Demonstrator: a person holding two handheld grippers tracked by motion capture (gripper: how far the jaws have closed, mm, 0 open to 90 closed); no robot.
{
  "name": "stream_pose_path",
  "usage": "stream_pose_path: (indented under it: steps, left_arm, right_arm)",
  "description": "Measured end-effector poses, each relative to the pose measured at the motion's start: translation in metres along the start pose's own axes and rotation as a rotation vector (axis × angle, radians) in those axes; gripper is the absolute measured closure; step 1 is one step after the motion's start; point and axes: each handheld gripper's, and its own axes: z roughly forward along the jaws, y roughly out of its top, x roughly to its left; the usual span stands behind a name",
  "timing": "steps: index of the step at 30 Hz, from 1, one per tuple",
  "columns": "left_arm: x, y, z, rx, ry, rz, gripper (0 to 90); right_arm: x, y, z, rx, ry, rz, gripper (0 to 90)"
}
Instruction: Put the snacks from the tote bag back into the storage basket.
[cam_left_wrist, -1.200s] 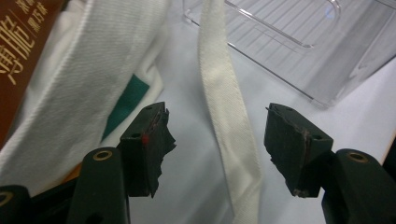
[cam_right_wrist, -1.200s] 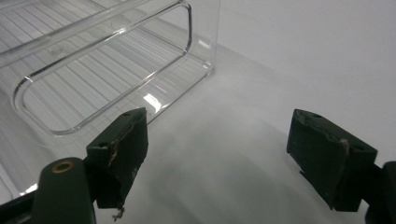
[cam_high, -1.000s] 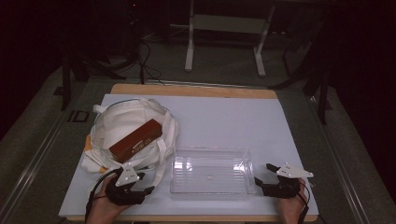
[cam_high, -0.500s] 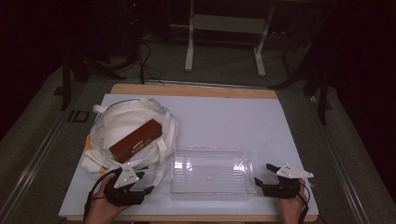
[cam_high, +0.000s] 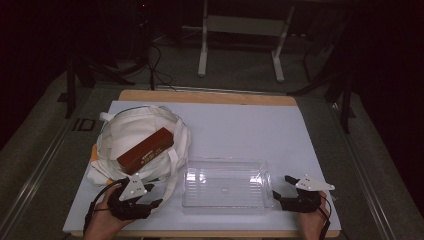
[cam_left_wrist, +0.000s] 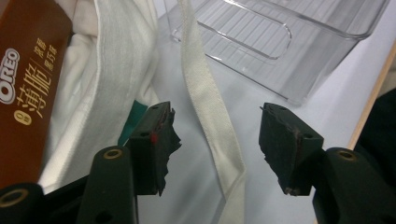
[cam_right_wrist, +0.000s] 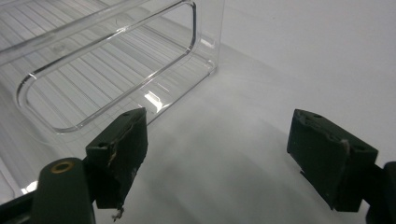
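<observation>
A white cloth bag (cam_high: 135, 135) lies at the table's left with a brown Oreo box (cam_high: 145, 150) on it. In the left gripper view the box (cam_left_wrist: 28, 84) is at the far left. My left gripper (cam_high: 152, 197) sits at the bag's near edge. Its jaws have just been closing and still stand apart. A bag strap (cam_left_wrist: 205, 93) runs between them, and the gripper (cam_left_wrist: 215, 114) touches it with neither pad. A clear plastic container (cam_high: 225, 182) stands empty at front centre. My right gripper (cam_high: 281, 189) rests open just right of it, and nothing lies within that gripper (cam_right_wrist: 219, 119).
The white tabletop (cam_high: 240, 125) stretches bare behind the container and to the right. The container's handle end (cam_right_wrist: 93, 60) is close to my right gripper's left jaw. The table's near wooden edge (cam_left_wrist: 369, 107) runs just right of my left gripper. Dark floor and stands surround the table.
</observation>
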Motion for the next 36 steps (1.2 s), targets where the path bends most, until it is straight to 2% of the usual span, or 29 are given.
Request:
stream_pose_path:
  steps: [1,9,15,20,26,28,36]
  left_arm:
    - [0.002,0.003,-0.003,0.007,-0.001,0.02,45.9]
    - [0.008,0.011,-0.009,0.018,-0.011,0.064,46.8]
    - [0.014,0.014,-0.01,0.023,-0.032,0.081,46.9]
    - [0.019,0.016,-0.013,0.022,-0.057,0.09,46.5]
    - [0.022,0.019,-0.018,0.014,-0.067,0.105,46.4]
    - [0.026,0.02,-0.019,-0.005,-0.079,0.101,46.4]
    - [0.035,0.025,-0.021,-0.005,-0.069,0.103,46.9]
  right_arm:
    - [0.0,0.0,0.0,0.0,0.0,0.001,20.2]
    - [0.0,0.0,0.0,0.005,-0.001,-0.002,20.2]
    - [0.0,0.0,0.0,0.006,0.0,-0.005,20.2]
    - [0.0,0.0,0.001,0.008,0.0,-0.005,20.2]
    - [0.001,0.0,0.001,0.009,0.001,-0.007,20.2]
    - [0.001,0.0,0.001,0.009,0.001,-0.008,20.2]
    - [0.001,0.0,0.001,0.012,0.002,-0.009,20.2]
